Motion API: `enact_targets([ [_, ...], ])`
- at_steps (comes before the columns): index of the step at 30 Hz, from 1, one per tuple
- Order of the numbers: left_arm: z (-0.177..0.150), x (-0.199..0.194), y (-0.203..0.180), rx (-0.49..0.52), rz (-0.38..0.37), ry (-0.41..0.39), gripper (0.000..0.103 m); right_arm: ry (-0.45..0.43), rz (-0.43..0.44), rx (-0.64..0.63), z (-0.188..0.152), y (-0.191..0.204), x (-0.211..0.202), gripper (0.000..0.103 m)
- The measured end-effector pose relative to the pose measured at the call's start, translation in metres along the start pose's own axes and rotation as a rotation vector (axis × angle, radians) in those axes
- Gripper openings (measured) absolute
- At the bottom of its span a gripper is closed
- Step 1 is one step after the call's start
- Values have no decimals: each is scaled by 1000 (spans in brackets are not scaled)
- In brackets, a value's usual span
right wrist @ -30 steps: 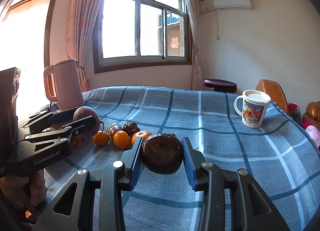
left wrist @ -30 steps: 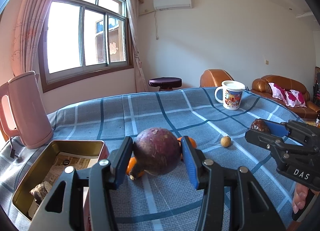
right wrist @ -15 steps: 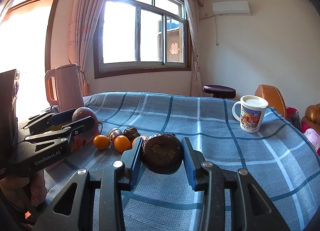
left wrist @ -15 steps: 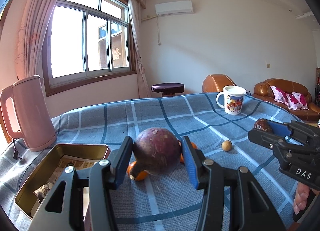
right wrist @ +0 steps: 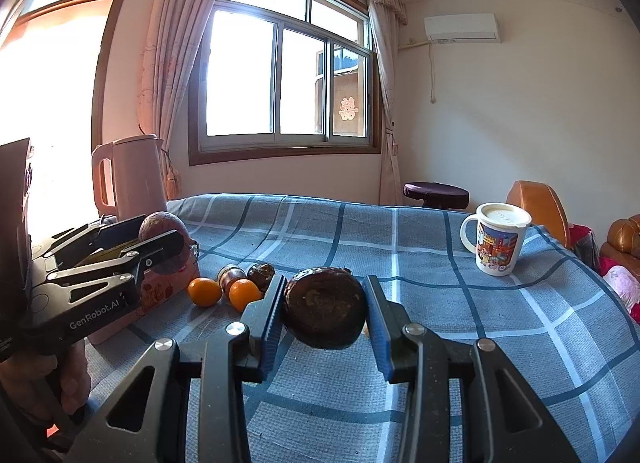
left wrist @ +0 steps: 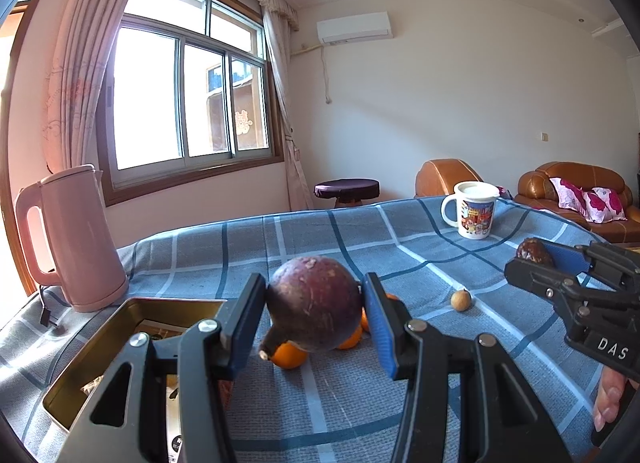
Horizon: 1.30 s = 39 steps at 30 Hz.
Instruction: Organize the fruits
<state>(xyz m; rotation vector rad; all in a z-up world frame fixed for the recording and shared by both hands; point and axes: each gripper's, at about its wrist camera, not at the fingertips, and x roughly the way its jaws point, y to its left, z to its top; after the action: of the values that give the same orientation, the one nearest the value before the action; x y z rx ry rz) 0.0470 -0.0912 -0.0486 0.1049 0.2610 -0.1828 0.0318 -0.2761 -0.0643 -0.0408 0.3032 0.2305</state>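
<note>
Left gripper [left wrist: 314, 327] clamped on purple fruit [left wrist: 314, 305], stub aimed down-left, above tablecloth [left wrist: 280, 239]; right gripper [right wrist: 325, 317] clamped on brown fruit [right wrist: 325, 313], flat end facing camera; bodies marked "GenRobot.AI", "DAS".

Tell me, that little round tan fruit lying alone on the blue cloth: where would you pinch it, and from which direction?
Probably across its widest middle, coming straight down from above. The small tan fruit is near-round, sits alone on the blue checked cloth with bare fabric around it, and looks likely to roll if nudged sideways. Both grippers are full now: the left gripper holds a purple fruit, the right gripper a dark brown one.
</note>
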Motion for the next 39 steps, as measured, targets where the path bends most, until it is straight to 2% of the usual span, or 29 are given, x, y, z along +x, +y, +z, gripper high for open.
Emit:
enact_targets([
  [7, 0, -6, -1, 14, 20, -12, 51, -15, -15, -1, 0, 0, -2, 40],
  [19, 3, -12, 7, 13, 35, -7, 51, -11, 21, -32, 8, 17, 1, 40],
  [39, -1, -12, 37, -17, 107, 31, 51, -2, 173, -70, 47, 67, 19, 40],
])
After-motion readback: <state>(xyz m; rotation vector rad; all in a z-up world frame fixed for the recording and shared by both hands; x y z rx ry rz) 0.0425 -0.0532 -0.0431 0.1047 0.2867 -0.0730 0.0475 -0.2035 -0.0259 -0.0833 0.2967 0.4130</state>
